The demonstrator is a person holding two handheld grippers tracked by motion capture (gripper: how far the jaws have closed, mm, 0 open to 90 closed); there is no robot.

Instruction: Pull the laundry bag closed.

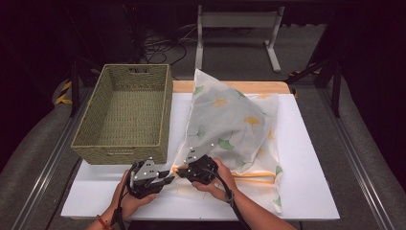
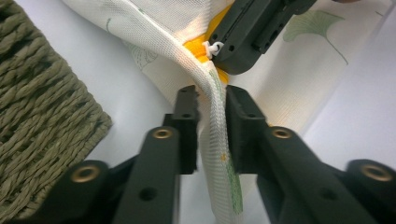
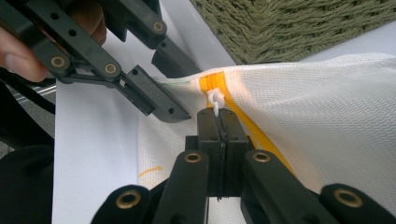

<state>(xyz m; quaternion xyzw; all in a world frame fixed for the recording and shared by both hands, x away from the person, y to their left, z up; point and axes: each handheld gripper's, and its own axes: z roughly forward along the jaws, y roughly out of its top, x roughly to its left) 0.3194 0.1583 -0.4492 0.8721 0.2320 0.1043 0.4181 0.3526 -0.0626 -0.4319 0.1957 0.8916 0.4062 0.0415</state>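
A white mesh bag (image 1: pixel 230 124) printed with green and yellow leaves holds a pillow and lies on the white board (image 1: pixel 306 191). Its orange zipper (image 3: pixel 210 81) runs along the near edge. My right gripper (image 3: pixel 218 116) is shut on the small white zipper pull (image 3: pixel 215 100) at the bag's near left corner (image 1: pixel 181 170). My left gripper (image 2: pixel 211 116) sits just left of it (image 1: pixel 165 181). A fold of the mesh edge (image 2: pixel 212 107) passes between its jaws, which stand slightly apart and do not pinch it. The right gripper's tip (image 2: pixel 243 42) shows close ahead.
A woven green basket (image 1: pixel 122 148) stands empty at the left of the board, close to the left gripper. A wooden strip (image 1: pixel 182 86) edges the board's far side. Beyond it are a grey metal frame (image 1: pixel 234 19) and floor cables.
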